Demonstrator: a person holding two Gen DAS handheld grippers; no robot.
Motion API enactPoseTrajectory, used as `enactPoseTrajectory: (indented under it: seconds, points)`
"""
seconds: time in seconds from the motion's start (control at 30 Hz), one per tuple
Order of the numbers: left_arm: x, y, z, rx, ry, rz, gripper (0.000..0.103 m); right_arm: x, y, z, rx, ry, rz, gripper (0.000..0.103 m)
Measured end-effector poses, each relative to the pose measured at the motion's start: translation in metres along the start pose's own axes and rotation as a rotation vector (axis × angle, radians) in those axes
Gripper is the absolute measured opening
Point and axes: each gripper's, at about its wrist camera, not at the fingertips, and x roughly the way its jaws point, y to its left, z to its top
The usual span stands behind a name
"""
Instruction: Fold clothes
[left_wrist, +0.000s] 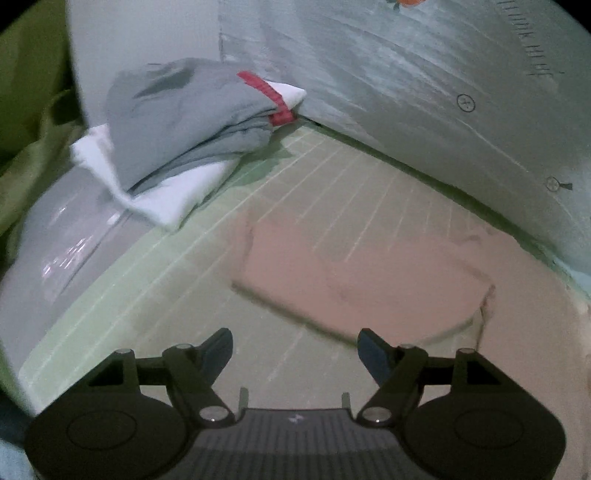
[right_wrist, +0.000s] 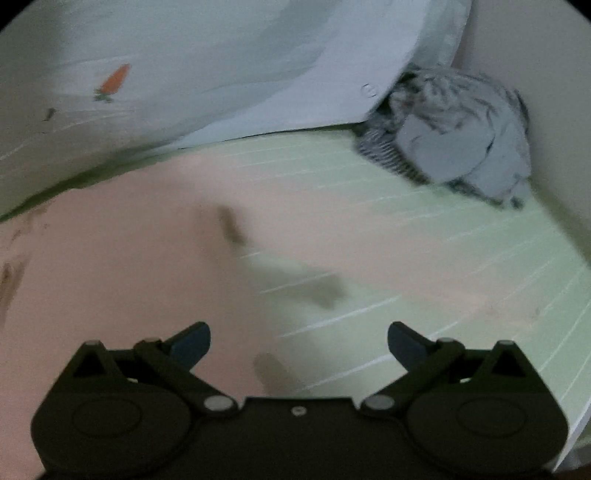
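Left claw (left_wrist: 295, 350) spread and empty above folded pink garment (left_wrist: 354, 280) on green striped mat (left_wrist: 110, 314), right claw (right_wrist: 298, 341) spread wide, empty, grey garment (left_wrist: 184, 122) stacked on white cloth (left_wrist: 177, 199) beyond.

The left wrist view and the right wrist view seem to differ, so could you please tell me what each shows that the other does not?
Only the left wrist view shows the folded grey garment stacked on white cloth. Only the right wrist view shows a crumpled striped pile and a carrot print. Both show the pink garment on the green sheet, with each camera's own gripper, left and right, open and empty.
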Motion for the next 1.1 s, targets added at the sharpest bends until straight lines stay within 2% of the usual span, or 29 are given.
enactPoseTrajectory:
  seconds: [0.13,0.2,0.33,0.43,0.5,0.57,0.63,0.67,0.7,0.73,0.77,0.8,0.87,1.1]
  points:
    - [0.043,0.002,0.035,0.052,0.026,-0.072,0.073,-0.008,0.034,-0.019,0.069,0.019,-0.025,0.103]
    - [0.064,-0.001,0.050,0.070,0.040,-0.099,0.068,-0.012,0.046,-0.025,0.081,0.033,-0.044,0.103]
    - [0.104,-0.008,0.071,0.079,0.098,-0.106,0.054,-0.025,0.061,-0.031,0.076,0.043,-0.091,0.103]
    - [0.130,-0.008,0.074,0.061,0.152,-0.070,0.052,-0.035,0.067,-0.032,0.080,0.038,-0.124,0.103]
    - [0.136,-0.009,0.074,0.077,0.131,-0.058,0.052,-0.037,0.070,-0.031,0.091,0.035,-0.146,0.103]
    - [0.139,-0.011,0.075,0.116,0.129,-0.059,0.051,-0.039,0.073,-0.032,0.102,0.034,-0.167,0.103]
    - [0.139,-0.011,0.073,0.149,0.120,-0.040,0.039,-0.040,0.077,-0.032,0.112,0.036,-0.181,0.103]
    - [0.139,-0.011,0.073,0.163,0.114,-0.031,0.025,-0.040,0.079,-0.032,0.114,0.038,-0.184,0.103]
    - [0.138,-0.008,0.071,0.158,0.106,-0.026,0.015,-0.041,0.082,-0.032,0.107,0.038,-0.181,0.103]
    - [0.138,-0.004,0.071,0.135,0.103,-0.037,0.013,-0.042,0.084,-0.033,0.095,0.037,-0.177,0.103]
    - [0.137,0.001,0.071,0.111,0.100,-0.049,0.005,-0.043,0.087,-0.034,0.081,0.035,-0.172,0.103]
    - [0.135,0.007,0.071,0.085,0.101,-0.063,0.002,-0.043,0.090,-0.035,0.067,0.033,-0.168,0.103]
    - [0.129,0.018,0.070,0.035,0.098,-0.090,0.001,-0.045,0.093,-0.036,0.047,0.030,-0.158,0.103]
    - [0.069,0.045,0.052,0.001,-0.013,-0.132,0.002,-0.052,0.097,-0.039,0.005,0.005,-0.099,0.103]
